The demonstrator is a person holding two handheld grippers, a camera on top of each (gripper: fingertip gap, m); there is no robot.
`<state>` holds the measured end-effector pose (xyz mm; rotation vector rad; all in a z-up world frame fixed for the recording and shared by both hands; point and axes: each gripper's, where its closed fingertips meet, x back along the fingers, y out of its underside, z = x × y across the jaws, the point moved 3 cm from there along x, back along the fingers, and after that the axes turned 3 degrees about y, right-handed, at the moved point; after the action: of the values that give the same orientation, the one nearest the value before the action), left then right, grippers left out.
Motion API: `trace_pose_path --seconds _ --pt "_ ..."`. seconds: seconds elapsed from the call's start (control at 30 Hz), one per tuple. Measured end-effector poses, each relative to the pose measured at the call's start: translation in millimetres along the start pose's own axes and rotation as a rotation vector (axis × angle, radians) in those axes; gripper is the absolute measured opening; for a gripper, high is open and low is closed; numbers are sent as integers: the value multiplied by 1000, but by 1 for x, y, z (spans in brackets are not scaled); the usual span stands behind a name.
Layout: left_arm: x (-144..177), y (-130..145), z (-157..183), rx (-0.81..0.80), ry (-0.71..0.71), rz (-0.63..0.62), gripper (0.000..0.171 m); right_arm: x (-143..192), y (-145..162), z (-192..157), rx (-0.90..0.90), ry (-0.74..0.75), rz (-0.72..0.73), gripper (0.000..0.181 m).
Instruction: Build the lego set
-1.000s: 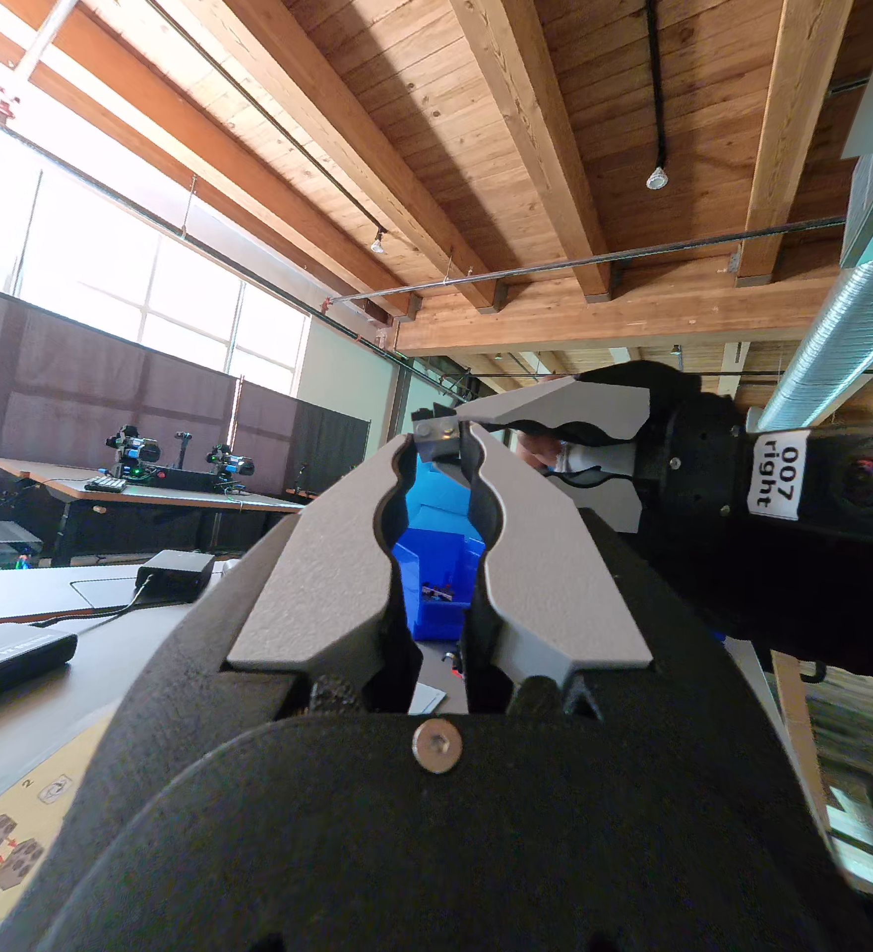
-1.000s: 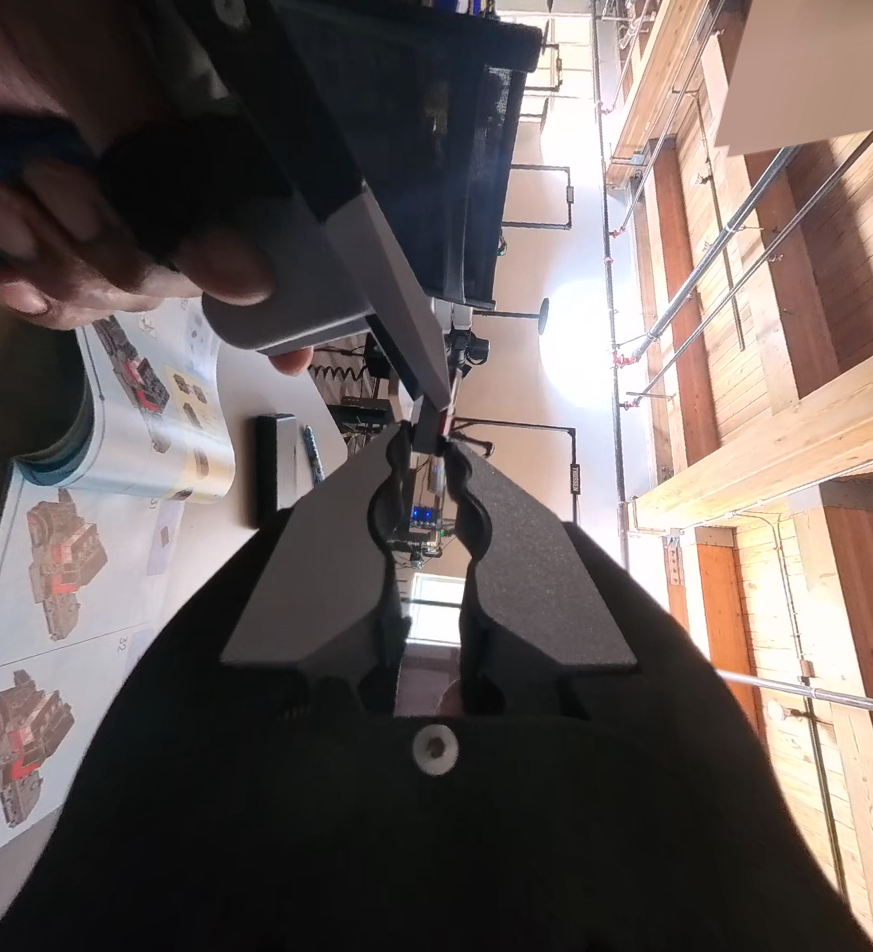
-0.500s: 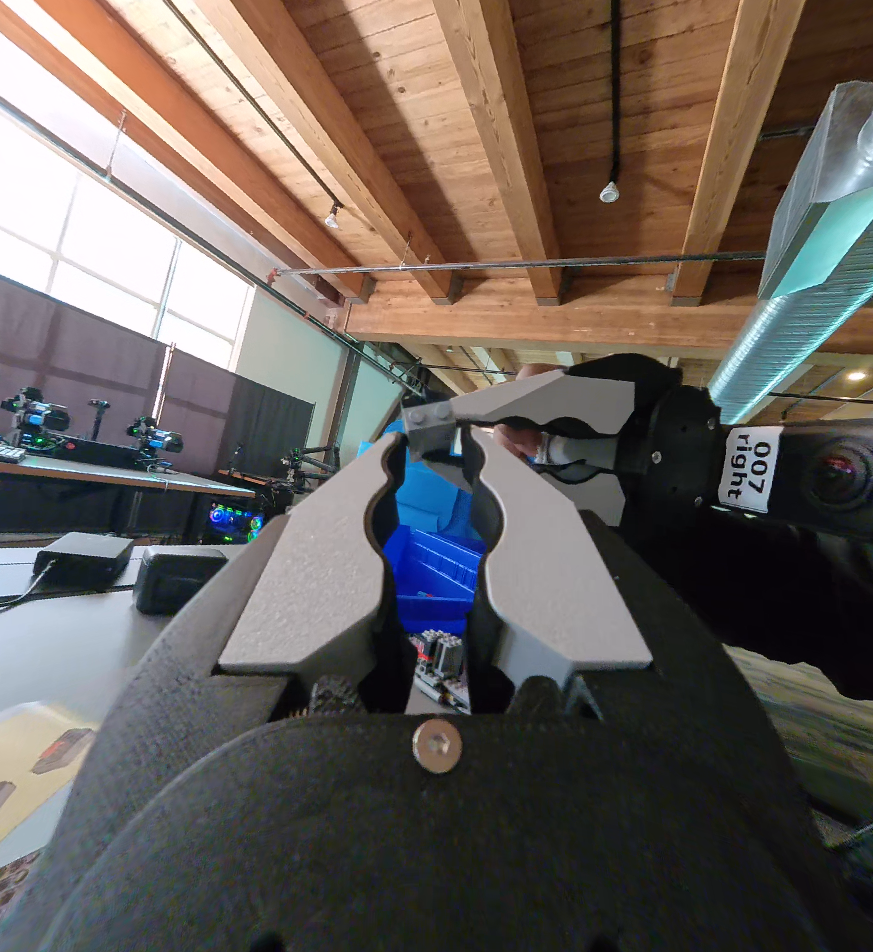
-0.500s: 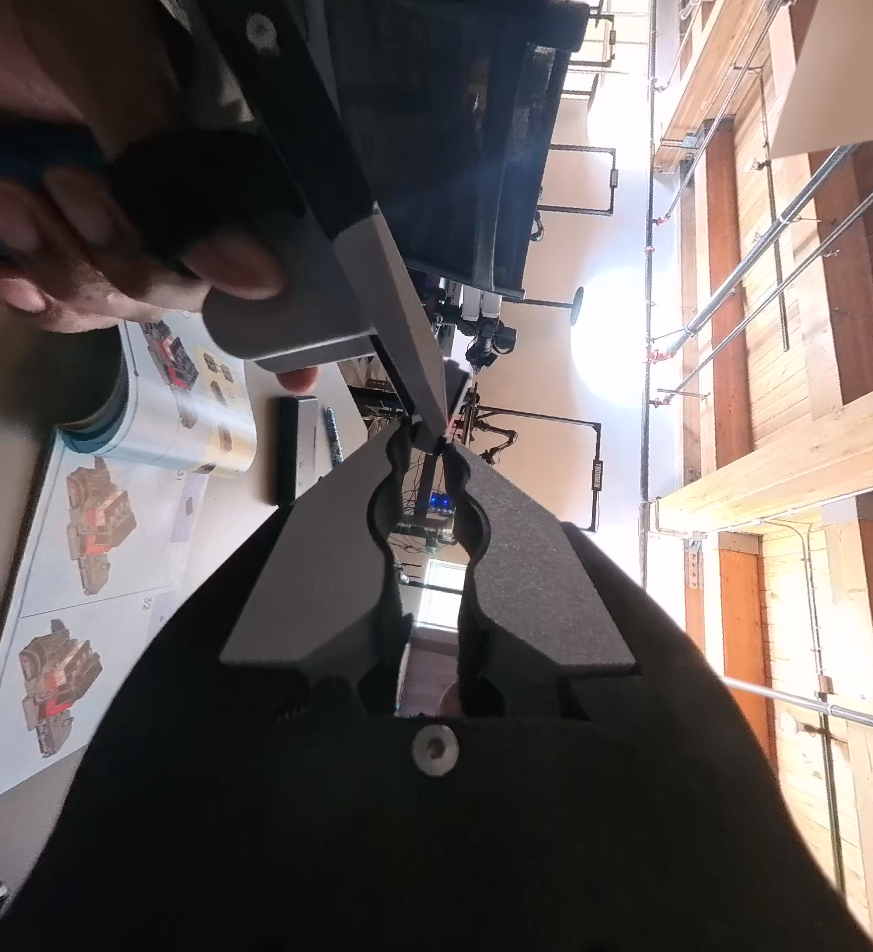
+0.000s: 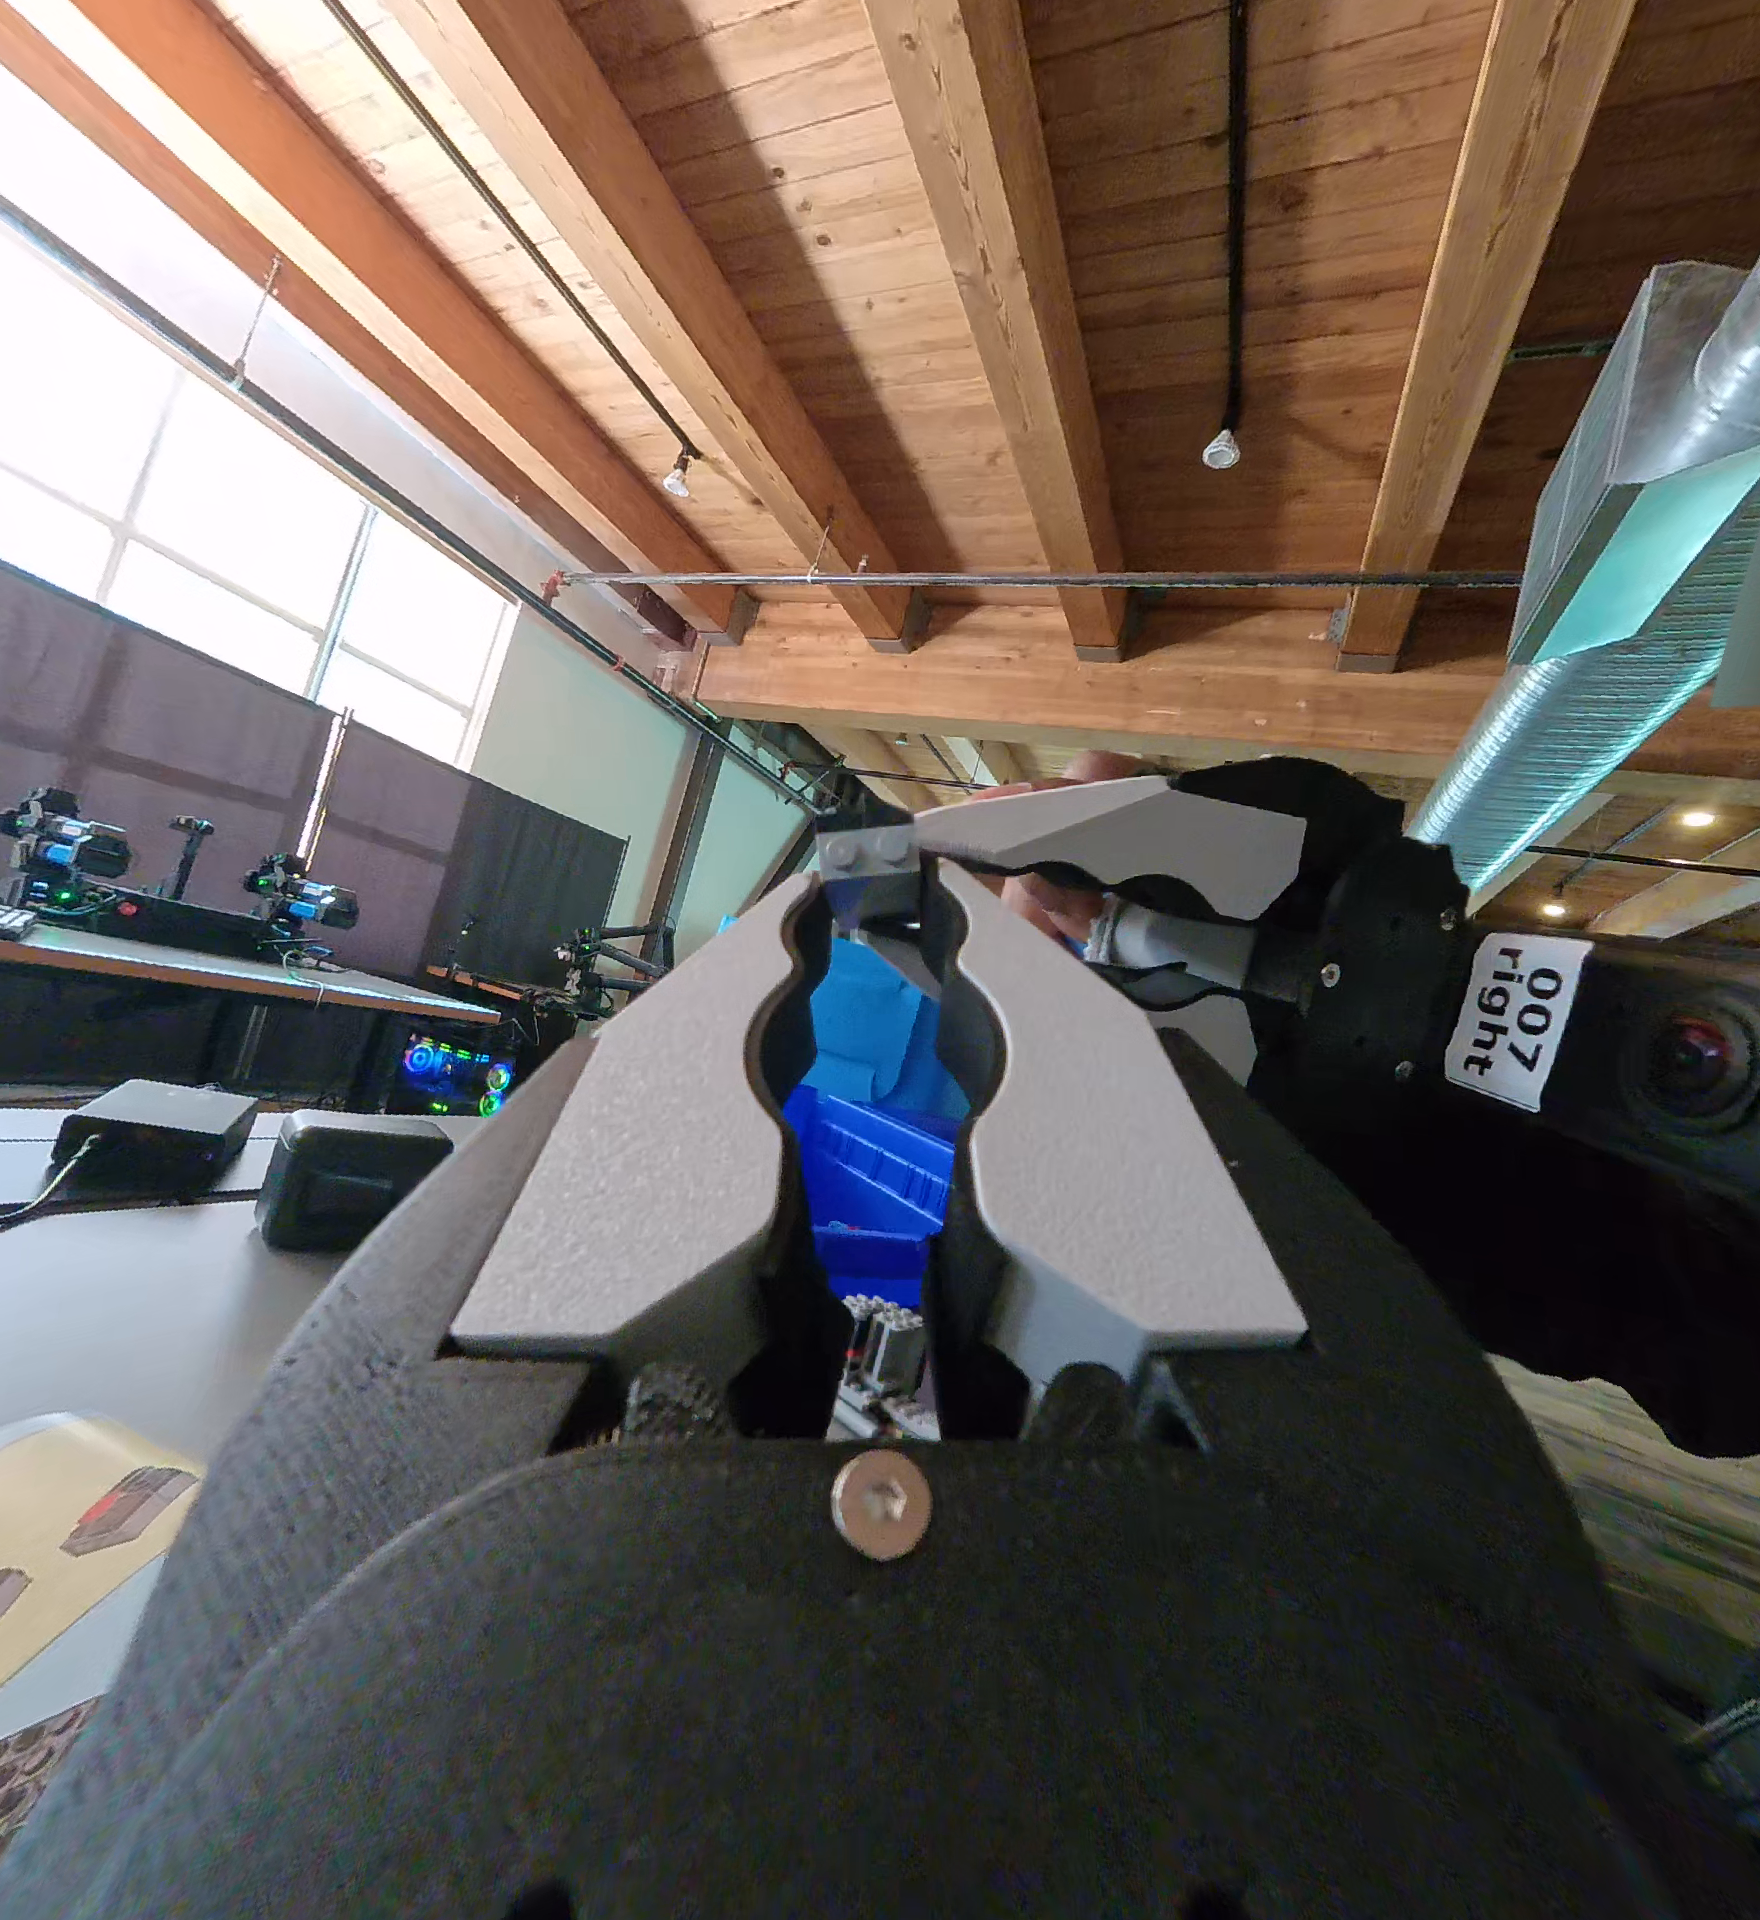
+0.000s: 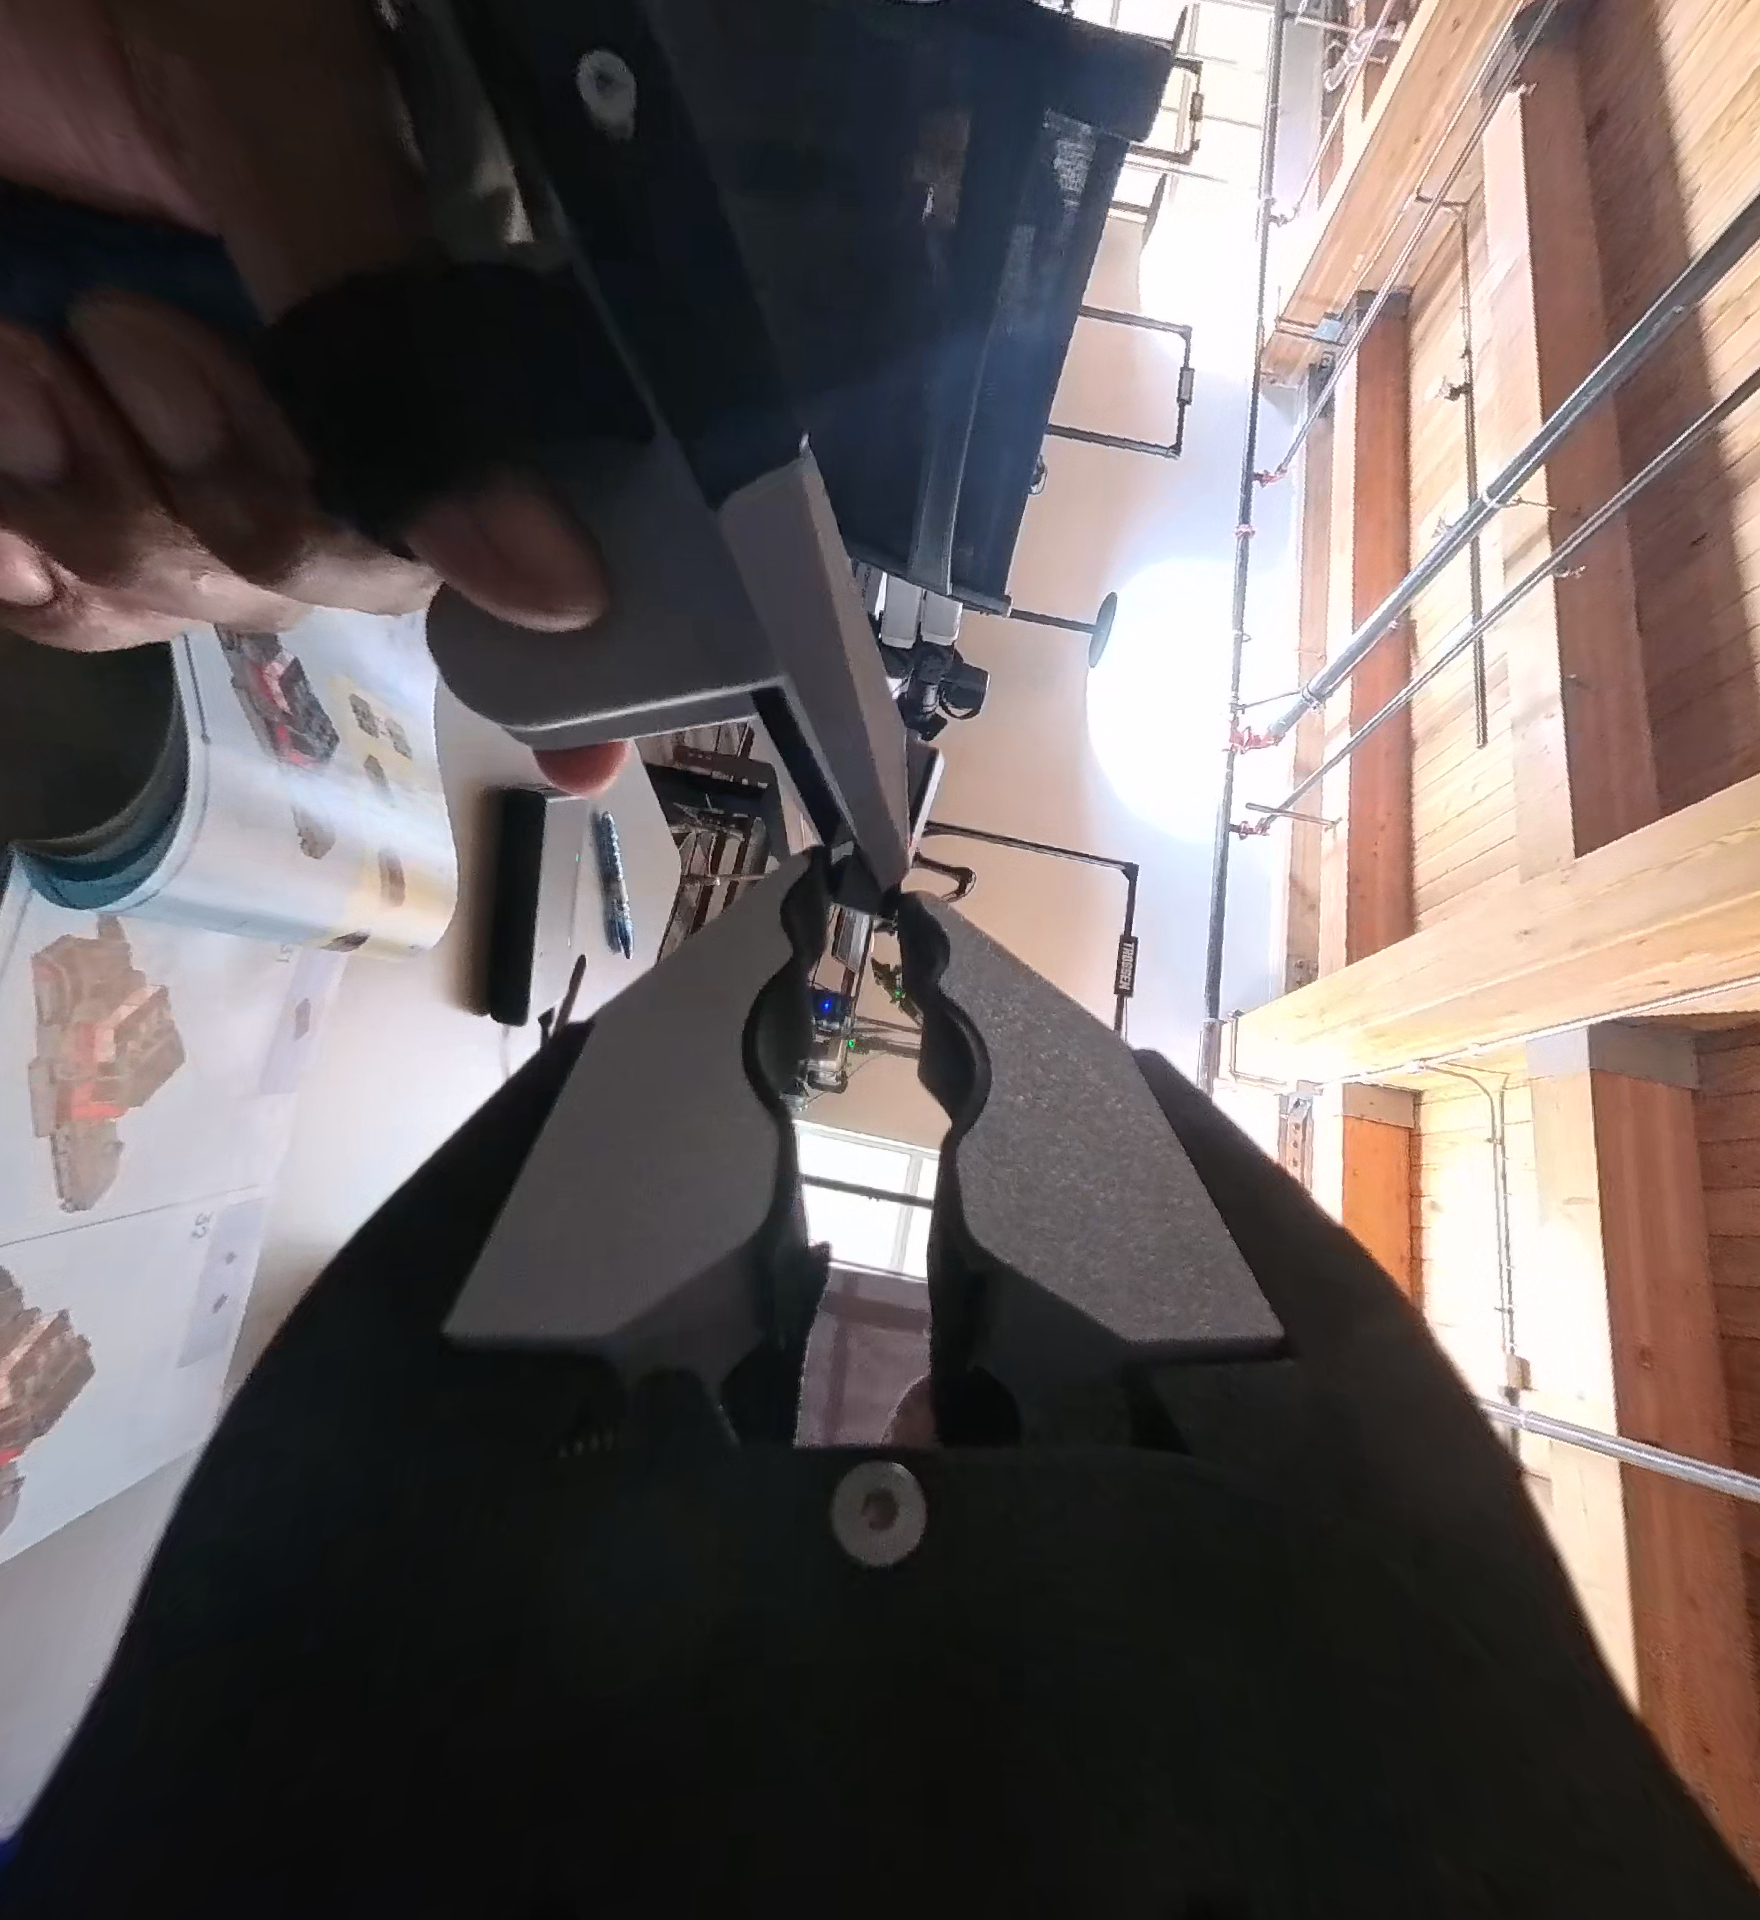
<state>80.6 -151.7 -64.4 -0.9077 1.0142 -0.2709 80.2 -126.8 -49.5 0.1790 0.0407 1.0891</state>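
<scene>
A small grey lego piece point(image 5: 865, 852) with two studs on top is held in the air where both grippers meet. My left gripper point(image 5: 876, 888) is shut on it from the sides. My right gripper point(image 5: 912, 883) comes in from the right, with one finger above the piece and one below. In the right wrist view my right gripper point(image 6: 860, 888) is closed on the dark small piece point(image 6: 852, 883), and the left gripper's finger point(image 6: 824, 665) reaches down to the same spot. A partly built grey lego model point(image 5: 886, 1340) stands on the table below, seen between my left fingers.
Blue bins point(image 5: 876, 1164) stand beyond the model. The open instruction booklet point(image 6: 107, 1039) lies on the grey table, also in the left wrist view point(image 5: 24, 1538). Two black boxes point(image 5: 154, 1117) point(image 5: 351, 1158), a pen point(image 6: 611, 883) and a black device point(image 6: 517, 904) lie on the table. A hand point(image 6: 128, 468) holds the left gripper. Less than 4 cm separates the two grippers' tips.
Both grippers have stayed joined on the small piece while turning together; the background has shifted. The piece's two studs now show more clearly above my left fingertips.
</scene>
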Motion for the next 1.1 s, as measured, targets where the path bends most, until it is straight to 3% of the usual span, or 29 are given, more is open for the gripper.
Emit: trace_pose_path --seconds 0.63,1.1 --pt "-2 0 3 73 50 13 18 6 5 3 -104 -9 44 14" --pt "1 -9 1 141 56 113 19 1 1 9 -110 -17 51 13"
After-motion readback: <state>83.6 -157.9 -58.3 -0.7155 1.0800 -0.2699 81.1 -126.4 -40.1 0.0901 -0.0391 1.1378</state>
